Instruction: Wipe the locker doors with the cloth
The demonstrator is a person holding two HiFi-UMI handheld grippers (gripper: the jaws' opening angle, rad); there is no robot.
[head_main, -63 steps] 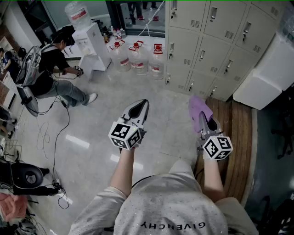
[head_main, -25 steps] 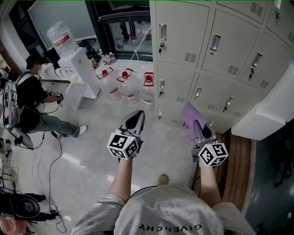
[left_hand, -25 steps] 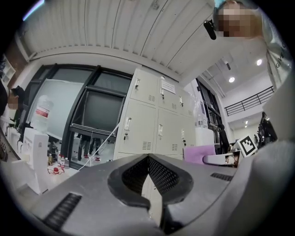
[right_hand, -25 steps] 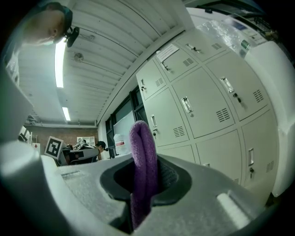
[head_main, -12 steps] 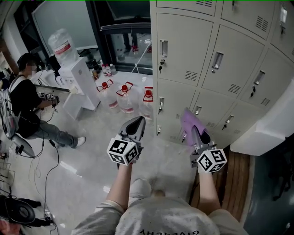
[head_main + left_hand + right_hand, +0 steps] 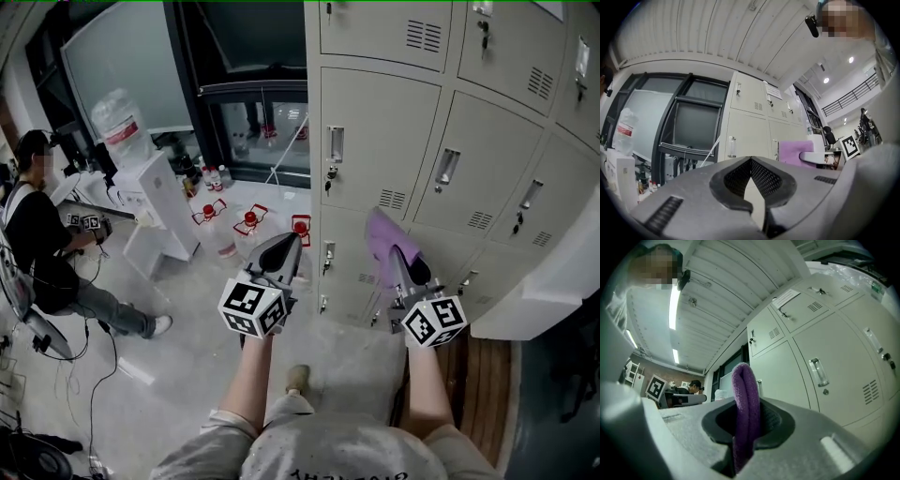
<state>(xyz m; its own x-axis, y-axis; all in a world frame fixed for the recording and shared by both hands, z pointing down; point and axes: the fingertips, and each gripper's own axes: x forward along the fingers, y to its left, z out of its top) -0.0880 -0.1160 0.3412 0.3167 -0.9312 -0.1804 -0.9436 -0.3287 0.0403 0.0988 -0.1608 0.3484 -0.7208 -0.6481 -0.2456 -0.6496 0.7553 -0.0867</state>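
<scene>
Grey locker doors [image 6: 375, 141] with handles and vents fill the upper right of the head view. My right gripper [image 6: 397, 251] is shut on a folded purple cloth [image 6: 382, 236], which stands up in front of the lower lockers, a short way off the doors. In the right gripper view the cloth [image 6: 745, 404] sticks up between the jaws, with locker doors [image 6: 820, 385] just beyond. My left gripper [image 6: 284, 242] is shut and holds nothing; it hangs left of the lockers' edge. In the left gripper view the lockers [image 6: 747, 133] and the cloth [image 6: 794, 152] show ahead.
Large water bottles [image 6: 248, 225] stand on the floor by a dark glass partition [image 6: 253, 122]. A white water dispenser [image 6: 155, 206] and a seated person [image 6: 37, 248] are at the left. A white box [image 6: 553, 281] juts out at the right, above a wooden strip [image 6: 478, 375].
The view has closed in on the lockers and risen. Both grippers now sit higher against the lower doors. The right gripper keeps the cloth; the left stays shut.
</scene>
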